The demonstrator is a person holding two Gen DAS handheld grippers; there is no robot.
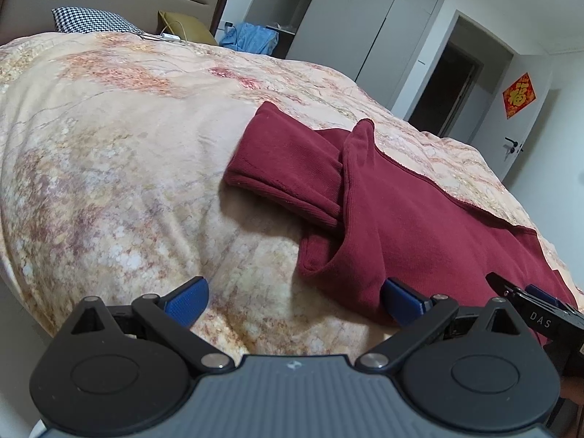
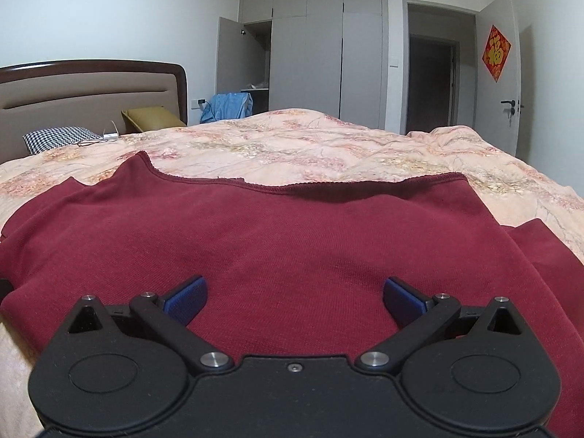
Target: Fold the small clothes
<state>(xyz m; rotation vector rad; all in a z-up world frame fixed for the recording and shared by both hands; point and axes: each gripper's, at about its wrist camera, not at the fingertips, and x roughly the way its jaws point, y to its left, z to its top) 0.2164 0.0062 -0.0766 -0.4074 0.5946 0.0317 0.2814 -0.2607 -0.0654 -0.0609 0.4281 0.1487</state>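
A dark red knit sweater (image 1: 408, 219) lies on the floral bed cover (image 1: 120, 168). In the left wrist view one sleeve (image 1: 284, 168) is folded across toward the left. My left gripper (image 1: 295, 301) is open and empty, low over the cover at the sweater's near left edge; its right pad (image 1: 403, 301) is against the cloth. My right gripper (image 2: 295, 299) is open and empty, just above the sweater's body (image 2: 292, 241), which lies spread flat. The right gripper also shows at the left wrist view's right edge (image 1: 525, 299).
A headboard (image 2: 84, 91), a houndstooth pillow (image 2: 58, 137) and a mustard pillow (image 2: 153, 116) are at the bed's far left. A blue garment (image 2: 230, 106) hangs beyond the bed near grey wardrobes (image 2: 325, 54). A doorway (image 2: 430, 80) is at the right.
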